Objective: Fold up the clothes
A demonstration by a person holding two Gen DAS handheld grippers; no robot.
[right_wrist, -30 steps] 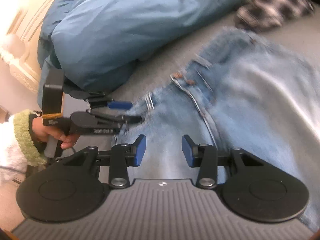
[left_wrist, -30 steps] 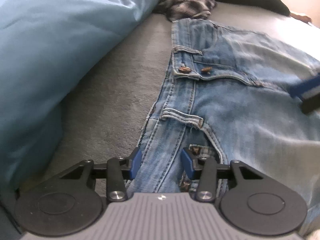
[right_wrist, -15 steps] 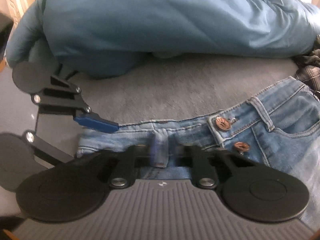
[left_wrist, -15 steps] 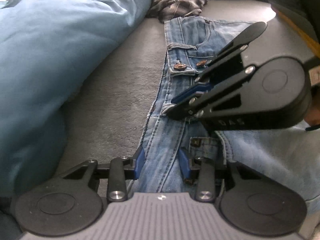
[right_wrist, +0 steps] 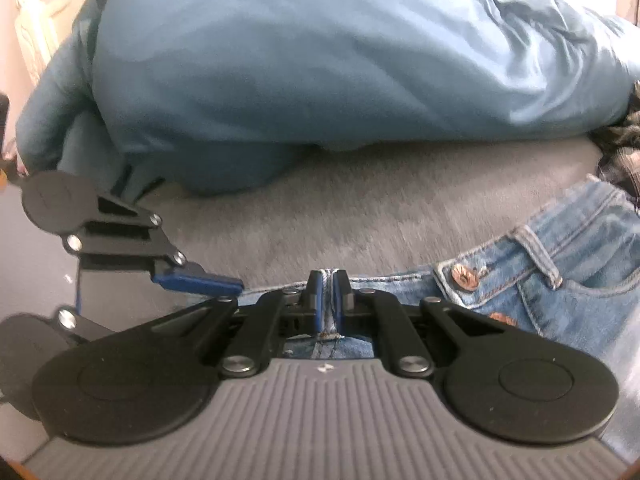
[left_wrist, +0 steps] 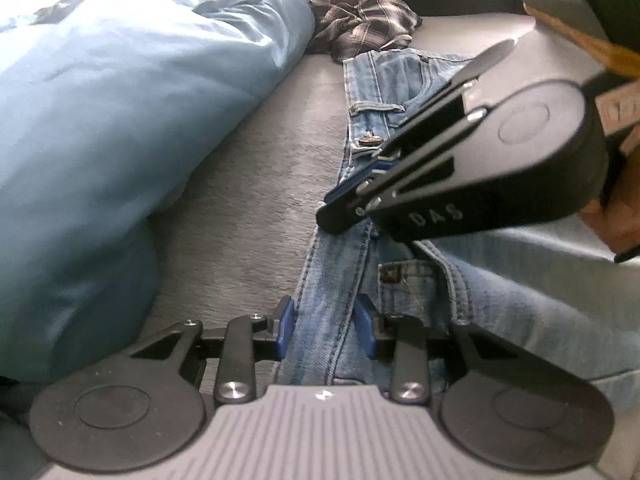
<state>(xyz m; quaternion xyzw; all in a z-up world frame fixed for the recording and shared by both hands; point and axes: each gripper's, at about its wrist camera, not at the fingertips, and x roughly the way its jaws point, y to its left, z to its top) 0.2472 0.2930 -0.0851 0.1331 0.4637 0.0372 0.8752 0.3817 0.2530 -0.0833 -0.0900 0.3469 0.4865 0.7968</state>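
Note:
Light blue jeans (left_wrist: pixel 520 300) lie flat on a grey bed cover (left_wrist: pixel 260 200), waistband toward the blue duvet. My left gripper (left_wrist: pixel 326 328) straddles the waistband edge; its jaws are closing, with the denim strip between the blue pads and a thin gap still showing at each side. My right gripper (left_wrist: pixel 332 212) reaches in from the right, further along the same waistband. In its own view the right gripper (right_wrist: pixel 328 296) is shut on a belt loop of the jeans (right_wrist: pixel 580 280), near the copper button (right_wrist: pixel 464 276). A blue finger (right_wrist: pixel 200 280) of the left gripper shows at the left.
A bulky blue duvet (left_wrist: pixel 120 120) fills the left side and rises behind the waistband (right_wrist: pixel 320 60). A crumpled plaid garment (left_wrist: pixel 368 24) lies past the jeans' far end. A person's hand (left_wrist: pixel 612 216) holds the right gripper at the frame's right edge.
My right gripper swung in over the jeans to the waistband, rolled, and shut on the belt loop. The left jaws narrowed around the waistband edge while the left hand stayed in place.

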